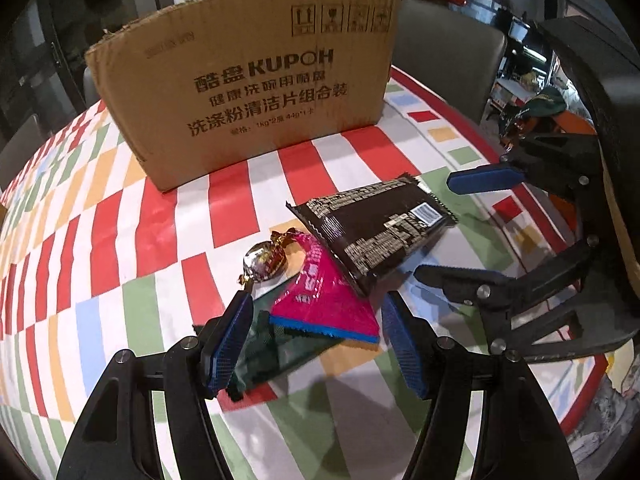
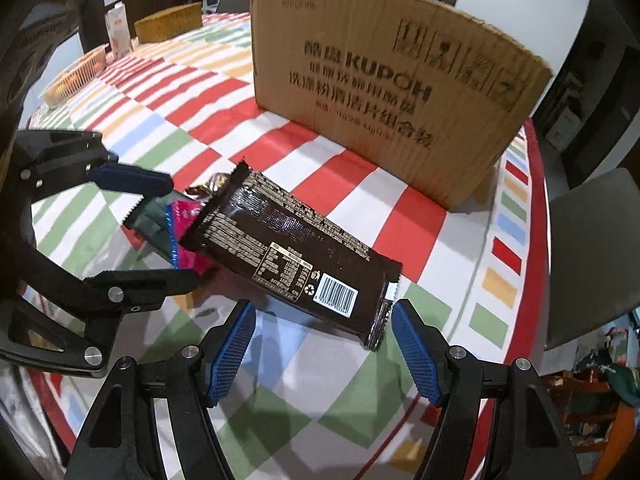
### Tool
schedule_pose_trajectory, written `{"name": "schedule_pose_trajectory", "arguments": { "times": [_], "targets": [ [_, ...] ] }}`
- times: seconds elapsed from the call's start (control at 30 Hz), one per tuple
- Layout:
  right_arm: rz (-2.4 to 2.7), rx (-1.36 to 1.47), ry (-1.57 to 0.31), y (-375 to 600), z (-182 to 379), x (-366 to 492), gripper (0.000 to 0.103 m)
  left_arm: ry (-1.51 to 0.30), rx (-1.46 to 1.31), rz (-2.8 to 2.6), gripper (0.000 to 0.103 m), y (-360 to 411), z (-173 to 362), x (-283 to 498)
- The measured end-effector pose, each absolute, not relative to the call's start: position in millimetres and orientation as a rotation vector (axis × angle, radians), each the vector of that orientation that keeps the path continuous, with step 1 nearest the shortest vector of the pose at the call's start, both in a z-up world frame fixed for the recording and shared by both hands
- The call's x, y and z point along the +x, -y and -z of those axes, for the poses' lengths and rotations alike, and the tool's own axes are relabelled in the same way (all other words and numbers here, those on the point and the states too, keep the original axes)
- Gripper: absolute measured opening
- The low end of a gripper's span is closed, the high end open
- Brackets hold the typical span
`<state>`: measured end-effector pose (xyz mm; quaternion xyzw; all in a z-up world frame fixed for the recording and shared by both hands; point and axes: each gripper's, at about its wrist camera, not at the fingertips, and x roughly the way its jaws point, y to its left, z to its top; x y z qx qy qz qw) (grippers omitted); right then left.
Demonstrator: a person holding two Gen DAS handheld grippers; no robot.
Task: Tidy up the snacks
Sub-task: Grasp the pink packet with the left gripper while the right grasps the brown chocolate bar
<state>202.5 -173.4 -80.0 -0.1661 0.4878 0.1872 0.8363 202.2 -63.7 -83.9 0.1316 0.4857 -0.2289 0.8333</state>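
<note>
A small pile of snacks lies on the checked tablecloth: a dark brown packet on top, a pink packet under it, a dark green packet lowest, and a foil-wrapped candy beside them. My left gripper is open, its fingers on either side of the pink and green packets. My right gripper is open just short of the brown packet's barcode end; it also shows in the left wrist view. A cardboard box stands behind.
A grey chair stands behind the box and another at the table's right edge. A woven tray, a carton and a yellow block sit at the far left of the table.
</note>
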Motion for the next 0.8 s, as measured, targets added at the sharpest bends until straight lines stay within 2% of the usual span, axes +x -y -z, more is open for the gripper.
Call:
{"name": "schedule_pose_trajectory", "arguments": {
  "times": [0.37, 0.47, 0.5, 0.63, 0.8],
  "targets": [
    [-0.396, -0.463, -1.006, 158.9, 95.4, 217.7, 0.069, -1.047, 0.265, 0.494, 0.063, 64.8, 91.3, 218.2],
    [-0.401, -0.471, -0.993, 156.6, 94.3, 220.8, 0.061, -1.058, 0.247, 0.506, 0.058, 64.8, 92.5, 221.3],
    [-0.4, -0.478, -0.986, 155.7, 93.9, 220.9, 0.058, -1.062, 0.242, 0.51, 0.053, 65.4, 92.9, 221.8],
    [-0.398, -0.526, -0.943, 151.3, 90.1, 216.0, 0.045, -1.058, 0.222, 0.516, 0.049, 66.9, 92.9, 223.2],
    [-0.391, -0.507, -0.909, 154.4, 78.5, 215.2, 0.034, -1.056, 0.202, 0.516, 0.047, 64.7, 90.2, 220.9]
  ]
}}
